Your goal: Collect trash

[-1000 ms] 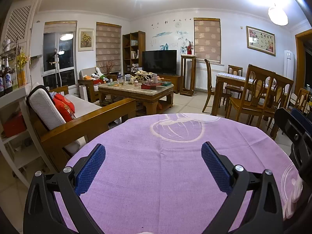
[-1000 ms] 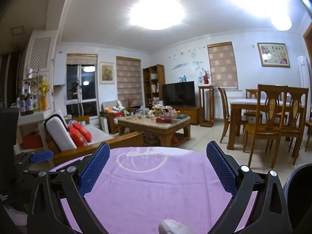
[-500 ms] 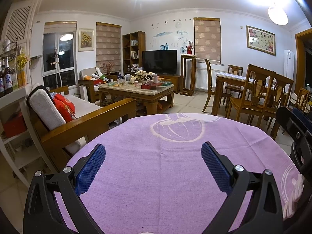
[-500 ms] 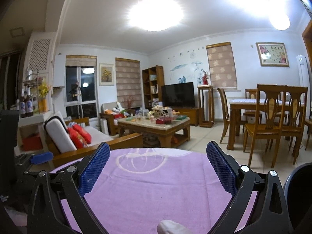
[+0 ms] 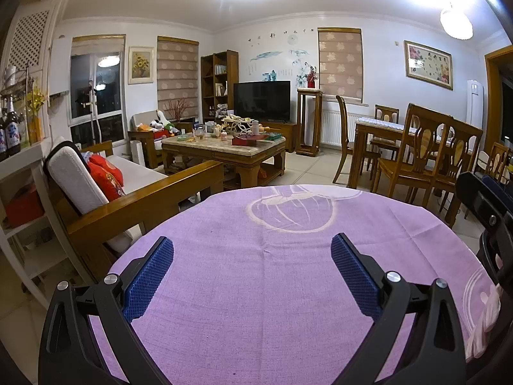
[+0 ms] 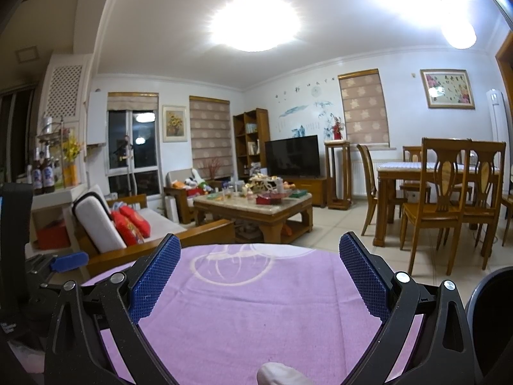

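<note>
Round table under a purple woven cloth with a pale looped pattern (image 5: pixel 256 304), filling the lower half of both wrist views. Beyond it, only living-room furniture, well apart from the work.

Dark rounded container (image 6: pixel 490 320) at the right edge of the right wrist view, just beside the table; probably the bin, though too cropped to be sure.

Left black two-finger gripper with blue mesh pads (image 5: pixel 253 247) held low over the cloth, tongs wide apart, nothing between them. Right black two-finger gripper with blue mesh pads (image 6: pixel 259 247) the same: tongs spread wide, gripping nothing.

Small white crumpled scrap (image 6: pixel 279 373) at the very bottom edge of the right wrist view, on the cloth, close under the right gripper and behind its fingertips. Likely the trash to collect; mostly cut off by the frame, so material unclear.

Risks from here:
- Reaching forward would overshoot, since the scrap sits nearer the wrist than the pads.
- Closing too low could pinch a fold of cloth along with the scrap and drag the cover.
- A light scrap could slip from a shallow pinch and drop short of the container.
- With the two grippers side by side, a sideways swing could knock one against the other.

Counts: one table, one dark container, two grippers, four blue pads, one visible scrap.
</note>
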Demonstrator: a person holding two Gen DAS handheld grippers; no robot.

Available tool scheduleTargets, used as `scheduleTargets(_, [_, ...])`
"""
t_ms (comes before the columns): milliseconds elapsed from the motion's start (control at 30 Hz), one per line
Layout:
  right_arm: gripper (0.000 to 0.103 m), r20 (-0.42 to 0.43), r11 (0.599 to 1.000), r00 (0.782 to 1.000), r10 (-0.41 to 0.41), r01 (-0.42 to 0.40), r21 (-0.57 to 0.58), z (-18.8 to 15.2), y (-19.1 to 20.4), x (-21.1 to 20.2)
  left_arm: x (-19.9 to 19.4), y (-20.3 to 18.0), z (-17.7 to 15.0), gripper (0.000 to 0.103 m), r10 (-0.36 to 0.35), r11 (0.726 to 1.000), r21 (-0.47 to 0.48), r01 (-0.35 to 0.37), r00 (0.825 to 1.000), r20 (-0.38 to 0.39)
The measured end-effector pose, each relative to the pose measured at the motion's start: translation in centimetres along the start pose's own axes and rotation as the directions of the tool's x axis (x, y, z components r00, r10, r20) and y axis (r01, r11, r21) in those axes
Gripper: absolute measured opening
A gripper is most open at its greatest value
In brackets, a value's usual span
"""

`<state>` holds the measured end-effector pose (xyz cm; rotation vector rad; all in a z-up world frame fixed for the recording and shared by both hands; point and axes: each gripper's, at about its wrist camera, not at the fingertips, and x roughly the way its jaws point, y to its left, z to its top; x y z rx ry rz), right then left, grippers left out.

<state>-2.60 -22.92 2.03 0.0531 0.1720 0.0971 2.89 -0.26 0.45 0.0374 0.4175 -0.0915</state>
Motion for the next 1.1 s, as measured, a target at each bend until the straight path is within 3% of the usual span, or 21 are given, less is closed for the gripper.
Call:
scheduleTargets(600, [0.098,0.0,1.0,1.0,-0.001,0.001,0.003,0.07,0.03,-0.01,-0.13,-0.16,0.02,0.098,-0.001,1.0,-0.001,0.001,1.0,0.001])
scheduleTargets(767, [0.098,0.0,1.0,1.0,-0.001,0.001,0.003,0.07,0.07,-0.04,-0.58,-0.28,-0.04,0.098,0.01,1.0,0.005,-0.01,0.999,0.031])
scheduleTargets(1100, [0.098,-0.001,1.0,1.0,-0.001,0.001,0.005,0.14,0.25,-0.07,-0.57,-0.25,0.16,0.098,0.015,1.0,-0.017,-0.015,1.0,0.006])
